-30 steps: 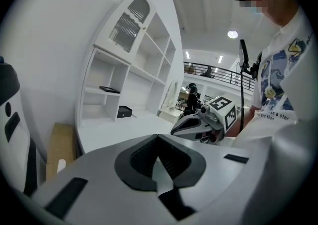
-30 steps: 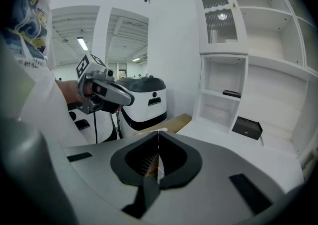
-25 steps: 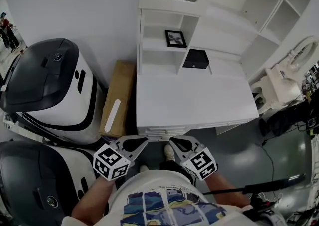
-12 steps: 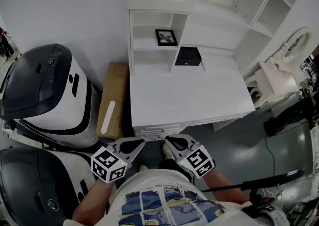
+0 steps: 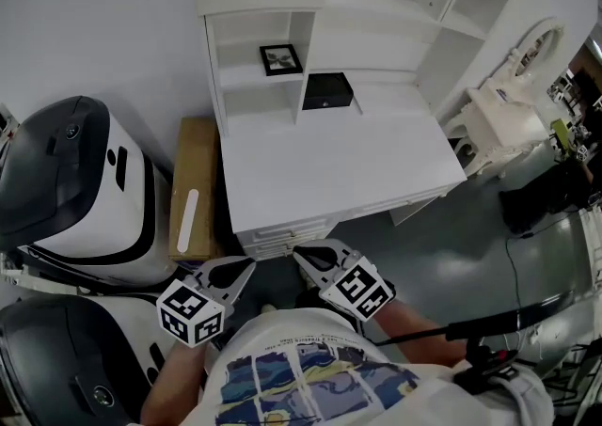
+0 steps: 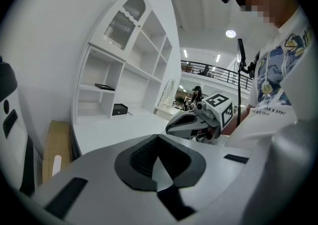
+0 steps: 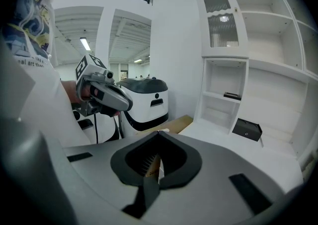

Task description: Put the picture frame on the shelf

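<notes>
Left gripper (image 5: 242, 268): jaws closed, nothing between. Right gripper (image 5: 301, 253): jaws together, empty. Both held low by the person's chest, just short of desk (image 5: 339, 170) front edge, well apart from picture frame (image 5: 281, 58).

Picture frame: black, on middle board of hutch's left open compartment (image 5: 222, 76), alone there. Compartment below it bare. Black box (image 5: 328, 90) in next cubby to the right, on desktop. Cardboard box (image 5: 193, 187) on floor left of desk, white strip on top.

Writing: shirt (image 6: 278, 85) line ending "a star"; square markers on gripper cubes.
</notes>
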A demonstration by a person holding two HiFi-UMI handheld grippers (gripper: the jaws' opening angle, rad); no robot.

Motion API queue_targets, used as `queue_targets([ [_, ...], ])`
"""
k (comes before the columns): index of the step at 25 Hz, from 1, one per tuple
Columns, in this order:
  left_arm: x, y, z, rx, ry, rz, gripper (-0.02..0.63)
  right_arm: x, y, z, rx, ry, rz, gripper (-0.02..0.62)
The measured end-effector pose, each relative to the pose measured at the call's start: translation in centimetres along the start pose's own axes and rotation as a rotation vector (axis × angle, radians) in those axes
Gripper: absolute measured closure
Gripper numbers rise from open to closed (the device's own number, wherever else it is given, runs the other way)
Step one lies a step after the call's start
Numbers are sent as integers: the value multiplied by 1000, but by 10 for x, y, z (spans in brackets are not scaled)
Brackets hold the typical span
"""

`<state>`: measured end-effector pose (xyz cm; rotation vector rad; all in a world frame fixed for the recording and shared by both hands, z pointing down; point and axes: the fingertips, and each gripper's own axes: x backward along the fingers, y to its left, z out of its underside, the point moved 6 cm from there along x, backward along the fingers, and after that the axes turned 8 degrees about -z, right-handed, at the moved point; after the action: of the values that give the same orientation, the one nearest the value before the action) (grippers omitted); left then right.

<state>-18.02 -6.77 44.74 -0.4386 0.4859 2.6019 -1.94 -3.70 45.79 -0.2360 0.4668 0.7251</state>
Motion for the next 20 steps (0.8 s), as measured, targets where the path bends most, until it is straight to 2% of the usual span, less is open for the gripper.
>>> queue_targets([
  [20, -12, -1, 0, 4, 16, -5, 592, 6, -5, 10, -9, 2, 1, 571],
])
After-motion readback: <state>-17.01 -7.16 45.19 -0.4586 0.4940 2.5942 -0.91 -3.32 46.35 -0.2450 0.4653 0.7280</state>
